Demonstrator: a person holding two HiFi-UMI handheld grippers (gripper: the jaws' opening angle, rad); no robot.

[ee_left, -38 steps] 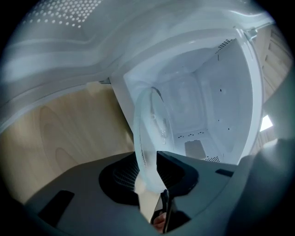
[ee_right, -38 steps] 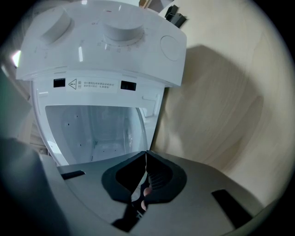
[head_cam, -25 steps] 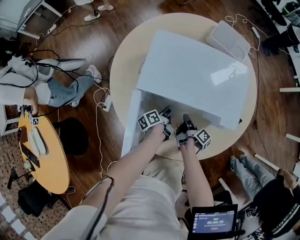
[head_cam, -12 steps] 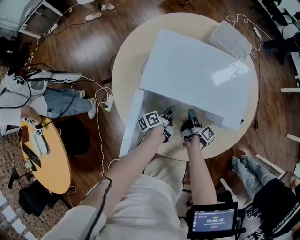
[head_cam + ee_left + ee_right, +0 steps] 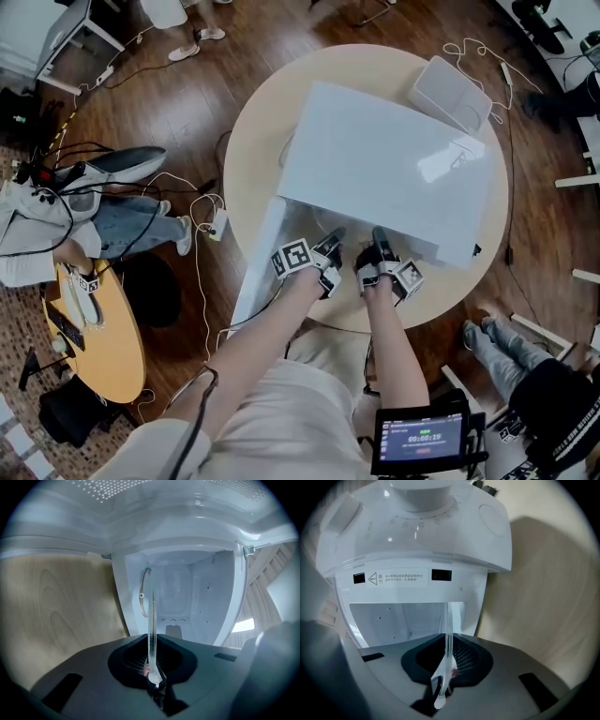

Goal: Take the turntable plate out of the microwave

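My left claw (image 5: 153, 670) clamped the glass turntable plate (image 5: 151, 616) at its rim. My right claw (image 5: 446, 667) had just closed on it too. The plate was likely stiff, slick and fragile.

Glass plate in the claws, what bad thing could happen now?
1. The turntable plate is smooth glass, pinched only at its thin edge by the left claw and the right claw, which has just been closing on it; it might slip and break.
2. It could knock the microwave doorway coming out.

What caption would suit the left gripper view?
Jaws of the left gripper pinch the glass turntable plate, edge-on, facing the open microwave.
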